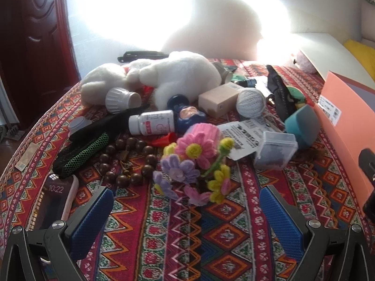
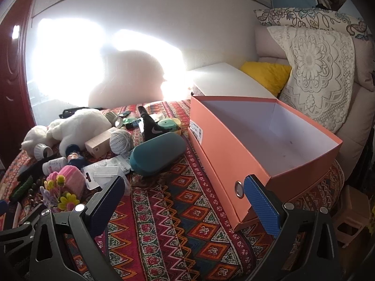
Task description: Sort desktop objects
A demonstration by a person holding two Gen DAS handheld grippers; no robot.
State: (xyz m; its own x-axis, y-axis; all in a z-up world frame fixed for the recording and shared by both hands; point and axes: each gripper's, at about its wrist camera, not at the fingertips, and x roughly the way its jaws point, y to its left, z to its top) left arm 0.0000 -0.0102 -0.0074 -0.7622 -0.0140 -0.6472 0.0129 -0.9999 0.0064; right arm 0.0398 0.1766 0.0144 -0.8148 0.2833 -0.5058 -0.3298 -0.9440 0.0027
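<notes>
A pile of objects lies on a patterned cloth. A pipe-cleaner flower bouquet stands just ahead of my open, empty left gripper; it also shows in the right wrist view. Behind it are a white pill bottle, wooden beads, a plush toy, a yarn ball, a clear plastic case and a teal glasses case. My right gripper is open and empty, left of an empty orange box.
A phone lies at the left, close to my left finger. A black-green mesh pouch lies beside the beads. A sofa with cushions stands behind the box. A dark red door is at far left.
</notes>
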